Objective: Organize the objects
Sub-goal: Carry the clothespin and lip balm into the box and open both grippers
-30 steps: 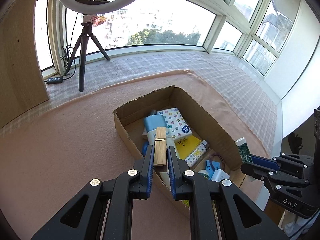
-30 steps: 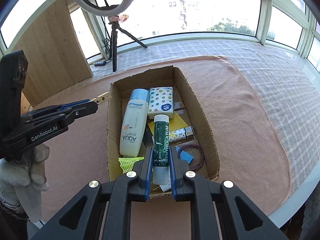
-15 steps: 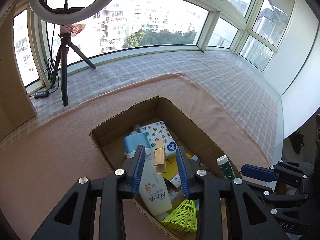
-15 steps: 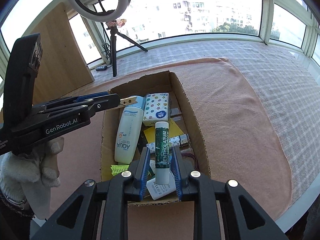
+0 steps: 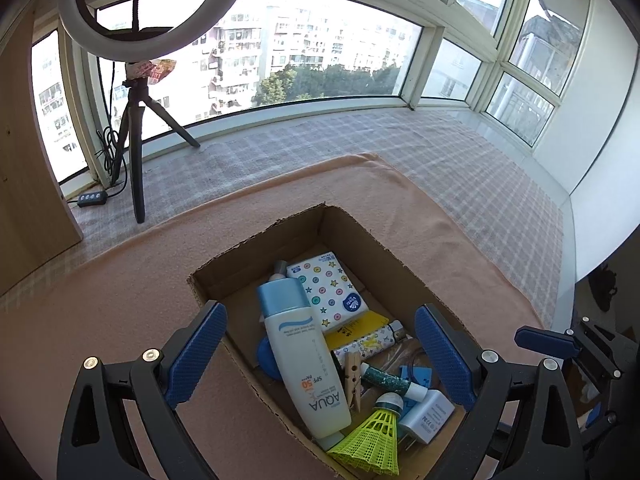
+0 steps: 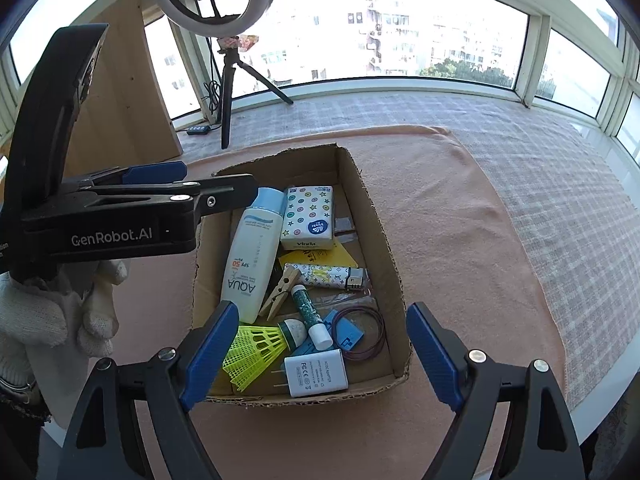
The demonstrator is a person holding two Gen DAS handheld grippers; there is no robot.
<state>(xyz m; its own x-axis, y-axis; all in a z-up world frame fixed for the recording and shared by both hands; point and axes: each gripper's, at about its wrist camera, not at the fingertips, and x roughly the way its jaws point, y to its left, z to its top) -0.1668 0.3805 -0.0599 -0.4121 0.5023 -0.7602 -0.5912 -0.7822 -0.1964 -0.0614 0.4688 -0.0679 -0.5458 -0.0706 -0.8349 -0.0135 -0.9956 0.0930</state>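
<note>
Hidden / cut off: round blue disc [image 5: 267,358] mostly covered by the white AQUA sunscreen bottle with pale blue cap [image 5: 301,356]; what the disc is cannot be told. Small dark item behind the bottle cap [image 5: 280,268] also unclear. Thin purple-brown loop [image 6: 366,334] partly under the blue plastic piece [image 6: 347,330]. In the left wrist view, the near corner of the open brown cardboard box [image 5: 360,236] runs under the tongs.

Left gripper [image 5: 318,352]: jaws spread wide, holding nothing, hovering above the near-left edge of the box.

Right gripper [image 6: 320,356]: jaws spread wide, holding nothing, above the near end of the box.

Wooden clothespin [image 6: 280,288]: lies loose in the box, just beside the bottle's lower end, between bottle and green lip-balm tube with white cap [image 6: 308,312]. In the left wrist view it sits between the two fingers but below them, not touched.

Clothespin axis: diagonal; in the right wrist view, runs from near-left to far-right.

Lip-balm tube: flat on the box floor, between the right tongs' fingers and below them; white cap toward the near wall, green end toward the patterned lighter [image 6: 326,276].

Other contents: dotted tissue pack [image 6: 308,218], yellow card [image 6: 316,257], neon yellow shuttlecock [image 6: 260,350], white charger plug [image 6: 316,372].

Box location: on the peach cloth [image 6: 460,240].
</note>
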